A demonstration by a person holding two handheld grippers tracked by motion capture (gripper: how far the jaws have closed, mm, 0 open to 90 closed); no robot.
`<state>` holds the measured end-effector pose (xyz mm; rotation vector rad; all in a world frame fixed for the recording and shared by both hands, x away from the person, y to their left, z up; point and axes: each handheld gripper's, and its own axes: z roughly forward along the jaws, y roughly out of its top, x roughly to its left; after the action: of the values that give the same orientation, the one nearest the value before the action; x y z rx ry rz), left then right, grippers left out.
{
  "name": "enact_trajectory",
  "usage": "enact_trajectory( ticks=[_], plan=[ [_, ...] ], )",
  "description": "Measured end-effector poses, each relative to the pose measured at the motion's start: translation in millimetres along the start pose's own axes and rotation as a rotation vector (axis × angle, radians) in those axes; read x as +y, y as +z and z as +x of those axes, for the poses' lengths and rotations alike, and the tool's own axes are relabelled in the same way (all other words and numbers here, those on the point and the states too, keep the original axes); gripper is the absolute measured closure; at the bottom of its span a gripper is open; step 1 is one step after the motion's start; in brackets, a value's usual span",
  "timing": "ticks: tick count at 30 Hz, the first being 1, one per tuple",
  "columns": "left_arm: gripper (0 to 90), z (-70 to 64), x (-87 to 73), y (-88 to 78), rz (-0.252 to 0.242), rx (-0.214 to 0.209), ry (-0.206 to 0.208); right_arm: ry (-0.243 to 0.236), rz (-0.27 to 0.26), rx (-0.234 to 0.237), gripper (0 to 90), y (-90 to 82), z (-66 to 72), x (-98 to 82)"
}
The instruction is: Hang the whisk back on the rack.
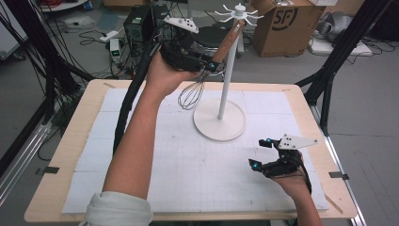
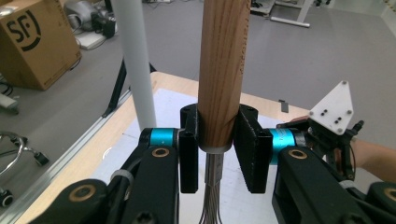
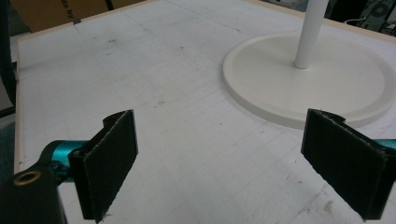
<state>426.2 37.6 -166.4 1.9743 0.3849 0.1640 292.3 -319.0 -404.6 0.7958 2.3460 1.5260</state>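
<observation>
A whisk with a wooden handle (image 1: 227, 41) and wire head (image 1: 191, 97) hangs in the air, tilted, handle up toward the hooks of a white stand (image 1: 227, 70). My left gripper (image 1: 209, 63) is shut on the handle's lower end (image 2: 220, 84), just above the wires, with the stand's pole (image 2: 136, 65) close beside it. The stand's round base (image 1: 220, 119) rests on the white mat. My right gripper (image 1: 261, 153) stays low over the mat at the front right, open and empty, its pads (image 3: 109, 156) wide apart, facing the base (image 3: 280, 88).
The wooden table (image 1: 70, 141) carries a white gridded mat (image 1: 197, 169). A cardboard box (image 1: 287, 23) and electronic gear (image 1: 139, 23) sit on the floor behind. Black frame legs (image 1: 329, 89) stand at the table's right, cables at the left.
</observation>
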Motion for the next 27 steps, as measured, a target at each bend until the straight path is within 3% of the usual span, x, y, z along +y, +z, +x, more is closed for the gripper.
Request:
enact_trajectory(
  ticks=[11,22,27],
  plan=[
    [72.2,8.9,2.2,12.0,0.042,0.044,-0.028,0.002,-0.012,0.005,9.9,-1.4,-0.4,0.3],
    [72.2,8.4,2.1,22.4,0.076,0.051,-0.032,-0.004,-0.009,0.007,10.0,-0.8,0.4,0.6],
    [72.2,8.5,1.7,26.6,0.078,0.035,-0.032,-0.005,-0.011,0.006,10.0,-0.9,0.1,0.5]
  ],
)
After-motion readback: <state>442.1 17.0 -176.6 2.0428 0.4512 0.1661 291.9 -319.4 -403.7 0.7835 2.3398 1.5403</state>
